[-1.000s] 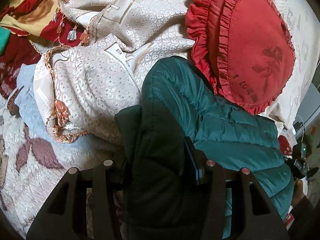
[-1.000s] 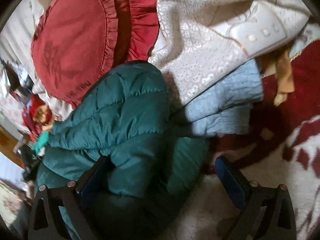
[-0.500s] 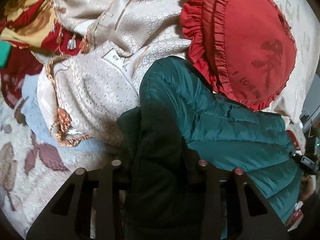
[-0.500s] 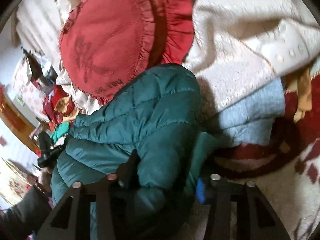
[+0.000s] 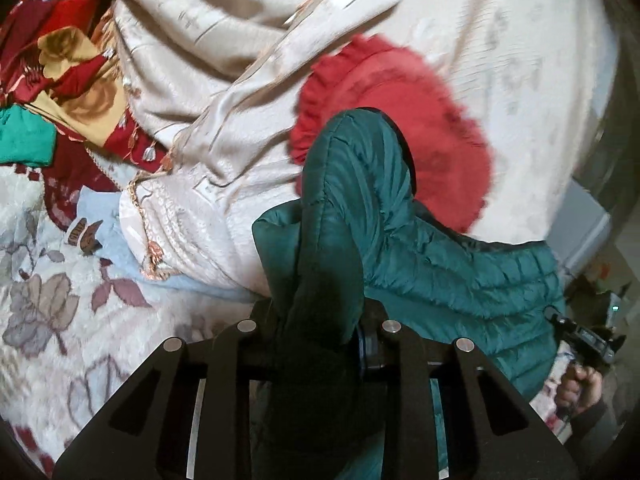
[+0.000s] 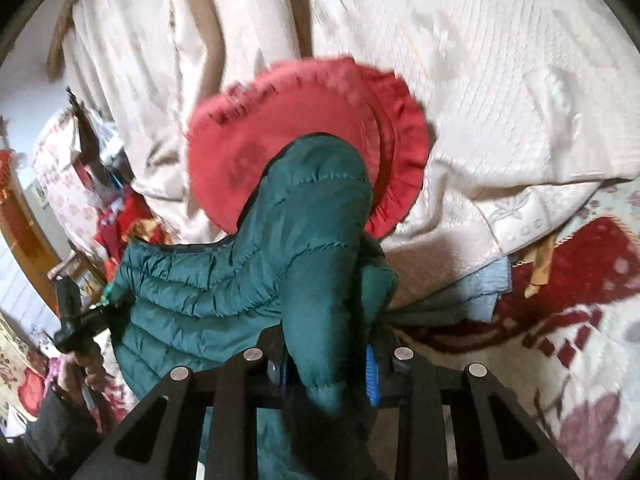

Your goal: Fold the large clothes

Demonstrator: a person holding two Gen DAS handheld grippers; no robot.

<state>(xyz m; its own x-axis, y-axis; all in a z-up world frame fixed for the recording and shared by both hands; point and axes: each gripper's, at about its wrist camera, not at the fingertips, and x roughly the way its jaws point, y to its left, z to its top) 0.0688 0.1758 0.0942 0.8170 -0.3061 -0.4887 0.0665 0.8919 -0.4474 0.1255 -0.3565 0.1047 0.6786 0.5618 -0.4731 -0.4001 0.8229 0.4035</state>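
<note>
A dark green quilted puffer jacket (image 5: 420, 256) hangs lifted between both grippers, in front of a red ruffled cushion (image 5: 436, 128). My left gripper (image 5: 320, 340) is shut on a thick fold of the jacket. My right gripper (image 6: 326, 364) is shut on another fold of the same jacket (image 6: 224, 280); its blue pads (image 6: 371, 376) press the fabric. The other gripper and the hand holding it show at the right edge of the left wrist view (image 5: 580, 340) and at the left edge of the right wrist view (image 6: 76, 316).
Cream patterned bedding (image 5: 224, 80) is heaped behind the cushion (image 6: 304, 128). A light blue folded cloth (image 6: 480, 284) lies under the bedding. A flowered rug (image 5: 52, 300) covers the floor. Red, yellow and green cloths (image 5: 60, 80) lie at far left.
Both grippers have risen, lifting the jacket off the rug. The right gripper went from open around the jacket to shut on it. The cushion and bedding now sit lower behind the jacket.
</note>
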